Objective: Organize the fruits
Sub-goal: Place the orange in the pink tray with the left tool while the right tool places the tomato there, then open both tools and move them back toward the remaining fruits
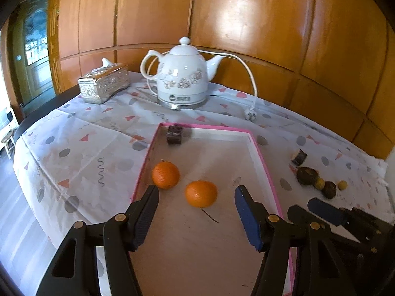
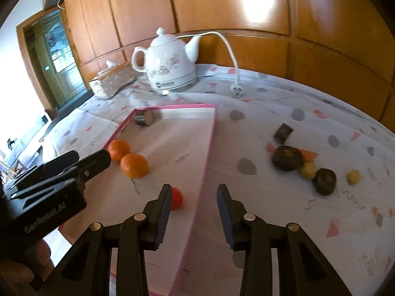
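Left hand-held gripper [image 1: 196, 203]: jaws spread, empty; orange [image 1: 201, 193] lies between the fingertips, untouched, inside the pink-rimmed tray [image 1: 265, 165]. Right hand-held gripper [image 2: 194, 198]: jaws apart, empty, straddling the tray's right rim; dark fruits [image 2: 287, 157] toward the tabletop's right edge.

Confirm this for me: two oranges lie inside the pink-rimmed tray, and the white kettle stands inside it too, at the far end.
One thing is wrong: the white kettle is not inside the pink-rimmed tray. It stands on the tablecloth beyond the tray's far rim, as the left wrist view shows. The two oranges do lie inside the tray.
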Demonstrator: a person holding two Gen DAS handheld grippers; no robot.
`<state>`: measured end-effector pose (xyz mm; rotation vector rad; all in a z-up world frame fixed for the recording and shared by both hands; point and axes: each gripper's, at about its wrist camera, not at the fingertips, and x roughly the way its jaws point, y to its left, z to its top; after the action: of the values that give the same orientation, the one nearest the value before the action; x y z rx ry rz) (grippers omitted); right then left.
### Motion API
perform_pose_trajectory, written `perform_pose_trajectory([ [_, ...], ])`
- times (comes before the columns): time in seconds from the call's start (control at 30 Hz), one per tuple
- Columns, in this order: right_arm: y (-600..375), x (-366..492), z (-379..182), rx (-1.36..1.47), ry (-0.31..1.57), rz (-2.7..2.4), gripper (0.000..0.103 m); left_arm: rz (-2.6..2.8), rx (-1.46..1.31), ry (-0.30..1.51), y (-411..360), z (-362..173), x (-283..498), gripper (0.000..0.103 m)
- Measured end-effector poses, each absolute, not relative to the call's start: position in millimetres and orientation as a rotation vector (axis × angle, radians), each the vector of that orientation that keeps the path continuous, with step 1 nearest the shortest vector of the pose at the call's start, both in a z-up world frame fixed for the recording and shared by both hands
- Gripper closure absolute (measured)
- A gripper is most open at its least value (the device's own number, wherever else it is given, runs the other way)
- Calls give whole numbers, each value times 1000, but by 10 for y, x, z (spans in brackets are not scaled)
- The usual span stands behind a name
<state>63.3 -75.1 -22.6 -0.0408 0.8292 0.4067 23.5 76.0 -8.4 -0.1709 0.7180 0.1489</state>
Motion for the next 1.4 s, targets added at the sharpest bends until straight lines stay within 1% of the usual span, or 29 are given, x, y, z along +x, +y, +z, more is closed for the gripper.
perform_pose_trajectory([
  [0.57,-1228,649,-253,9,819,255,65,72,-93,747,406,-141,224,37],
  [1.1,-2207,643,-543,129,883,16,66,-23,-27,758,27,-123,324,37],
  [1.4,-2421,697,-618,152,895,-26,66,-79,-10,770,-253,-100,508,37],
])
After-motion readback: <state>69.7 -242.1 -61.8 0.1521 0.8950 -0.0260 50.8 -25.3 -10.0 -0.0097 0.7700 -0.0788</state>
